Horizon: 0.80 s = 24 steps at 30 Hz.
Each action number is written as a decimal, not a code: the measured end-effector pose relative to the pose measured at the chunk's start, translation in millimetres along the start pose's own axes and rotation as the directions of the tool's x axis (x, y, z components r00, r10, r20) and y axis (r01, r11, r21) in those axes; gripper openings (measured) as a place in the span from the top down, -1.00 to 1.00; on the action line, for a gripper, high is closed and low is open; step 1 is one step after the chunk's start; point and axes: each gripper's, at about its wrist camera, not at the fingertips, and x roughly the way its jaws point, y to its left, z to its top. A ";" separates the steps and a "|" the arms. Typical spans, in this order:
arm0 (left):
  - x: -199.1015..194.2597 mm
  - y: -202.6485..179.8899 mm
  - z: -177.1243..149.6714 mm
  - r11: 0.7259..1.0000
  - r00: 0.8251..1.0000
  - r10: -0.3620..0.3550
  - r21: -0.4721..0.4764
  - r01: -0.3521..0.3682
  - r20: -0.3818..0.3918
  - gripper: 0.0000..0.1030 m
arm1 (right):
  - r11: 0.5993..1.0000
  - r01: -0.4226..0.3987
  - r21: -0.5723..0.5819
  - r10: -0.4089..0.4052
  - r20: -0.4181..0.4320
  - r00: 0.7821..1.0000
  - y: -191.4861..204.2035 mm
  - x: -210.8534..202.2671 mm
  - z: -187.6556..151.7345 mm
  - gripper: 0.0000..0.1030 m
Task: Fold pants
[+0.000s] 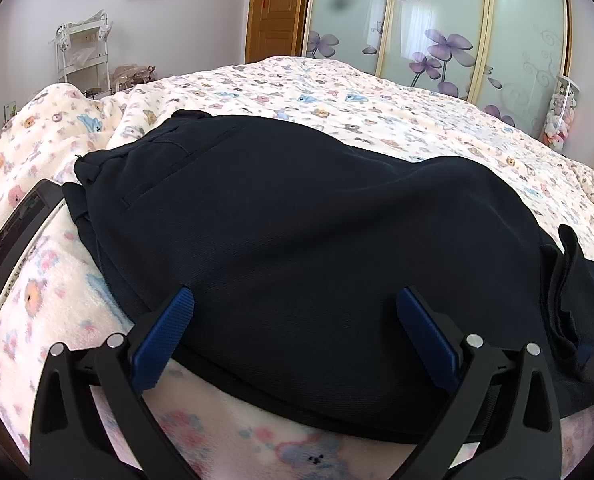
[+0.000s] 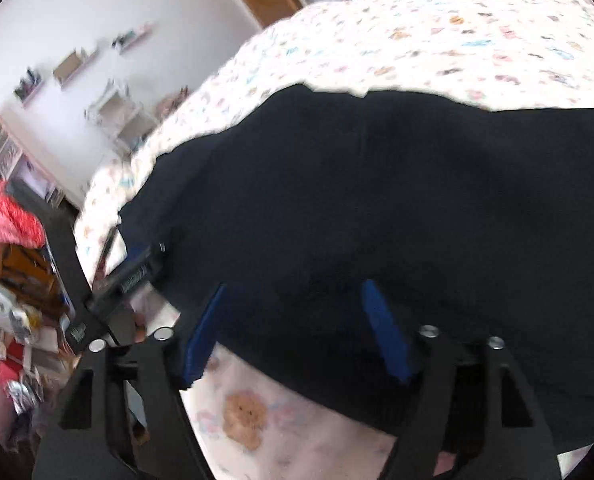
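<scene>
Dark navy pants [image 1: 297, 208] lie folded over on a bed with a pale bear-print blanket [image 1: 337, 84]. Their waistband and a back pocket [image 1: 157, 160] are at the left, and loose cloth bunches at the right [image 1: 569, 280]. My left gripper [image 1: 295, 302] is open over the near edge of the pants, its blue pads [image 1: 165, 336] wide apart and pressing on nothing. In the blurred right wrist view, my right gripper [image 2: 293, 292] is also open, at the near edge of the pants [image 2: 397, 200], with dark cloth lying between its fingers but not pinched.
A dark phone or tablet [image 1: 13, 240] lies on the blanket left of the pants. A white cart [image 1: 81, 52], a wooden door [image 1: 277, 8] and flowered wardrobe doors [image 1: 437, 32] stand beyond the bed. The black frame of the left tool [image 2: 109, 292] shows beside cluttered shelves [image 2: 9, 280].
</scene>
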 end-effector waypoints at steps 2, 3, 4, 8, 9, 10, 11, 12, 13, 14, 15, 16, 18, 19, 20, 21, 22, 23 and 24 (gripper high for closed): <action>-0.5 -0.1 -0.1 1.000 1.000 -0.003 -0.001 0.003 0.001 -0.97 | 0.999 0.024 -0.047 -0.024 0.008 1.000 5.5 -0.9 -3.4 -0.41; -1.1 0.8 -0.1 1.000 1.000 -0.008 -0.004 0.008 0.002 -0.97 | 0.999 0.013 -0.031 -0.012 0.015 1.000 4.6 -5.7 -4.7 -0.41; -2.8 3.0 0.7 1.000 1.000 -0.026 -0.012 0.026 0.005 -0.97 | 1.000 -0.023 0.008 0.023 0.033 0.999 0.2 -13.6 -5.4 -0.41; -16.2 22.9 9.4 0.986 0.988 -0.152 -0.066 0.151 -0.017 -0.96 | 0.994 -0.104 0.026 0.099 0.146 0.984 -10.9 -52.3 -21.2 -0.48; -20.1 30.0 12.1 0.982 0.985 -0.172 -0.081 0.169 -0.025 -0.96 | 0.995 -0.101 0.005 0.098 0.176 0.980 -12.5 -60.8 -26.6 -0.59; -25.6 40.0 16.0 0.978 0.982 -0.186 -0.106 0.182 -0.029 -0.96 | 0.995 -0.093 -0.024 0.096 0.218 0.971 -15.6 -72.4 -34.0 -0.63; -29.5 48.4 18.5 0.975 0.982 -0.187 -0.128 0.182 -0.031 -0.96 | 0.995 -0.092 -0.045 0.101 0.253 0.962 -19.9 -81.9 -41.6 -0.64; -31.7 55.7 20.6 0.973 0.982 -0.188 -0.146 0.182 -0.032 -0.96 | 0.994 -0.095 -0.059 0.108 0.280 0.954 -25.4 -89.2 -49.4 -0.65; -33.6 68.7 25.3 0.966 0.980 -0.194 -0.181 0.183 -0.041 -0.96 | 0.993 -0.096 -0.064 0.111 0.301 0.947 -28.4 -94.1 -53.7 -0.65; -33.2 78.1 28.3 0.960 0.979 -0.198 -0.210 0.184 -0.050 -0.96 | 0.993 -0.099 -0.065 0.115 0.323 0.939 -33.7 -98.3 -59.7 -0.65; -31.8 86.6 31.1 0.953 0.978 -0.202 -0.241 0.182 -0.061 -0.96 | 0.993 -0.106 -0.061 0.120 0.337 0.934 -39.2 -100.2 -63.6 -0.65; -29.5 94.6 33.5 0.946 0.977 -0.202 -0.271 0.175 -0.074 -0.96 | 0.993 -0.109 -0.048 0.119 0.340 0.933 -43.2 -100.7 -64.6 -0.65; -24.4 109.2 35.5 0.926 0.972 -0.212 -0.340 0.166 -0.102 -0.96 | 0.991 -0.132 -0.012 0.128 0.335 0.934 -49.8 -97.6 -60.3 -0.65; -20.9 115.7 34.6 0.908 0.965 -0.235 -0.381 0.176 -0.115 -0.96 | 0.990 -0.144 -0.007 0.138 0.334 0.932 -50.6 -95.2 -60.0 -0.65; -17.9 119.0 34.5 0.896 0.961 -0.250 -0.405 0.182 -0.121 -0.96 | 0.989 -0.147 -0.006 0.141 0.332 0.933 -51.3 -93.9 -60.2 -0.65; -13.9 122.9 34.4 0.879 0.954 -0.270 -0.438 0.191 -0.127 -0.96 | 0.989 -0.146 -0.006 0.140 0.325 0.935 -51.7 -92.7 -60.7 -0.65; -10.1 125.9 34.6 0.866 0.950 -0.283 -0.460 0.194 -0.131 -0.96 | 0.990 -0.140 -0.008 0.135 0.314 0.940 -50.5 -90.3 -61.5 -0.65; -4.7 127.4 35.4 0.856 0.945 -0.295 -0.477 0.197 -0.139 -0.96 | 0.991 -0.135 -0.013 0.132 0.306 0.943 -48.7 -87.2 -61.7 -0.65; 0.5 128.1 36.8 0.850 0.942 -0.301 -0.489 0.196 -0.146 -0.96 | 0.991 -0.128 -0.026 0.130 0.299 0.945 -45.5 -86.4 -62.5 -0.65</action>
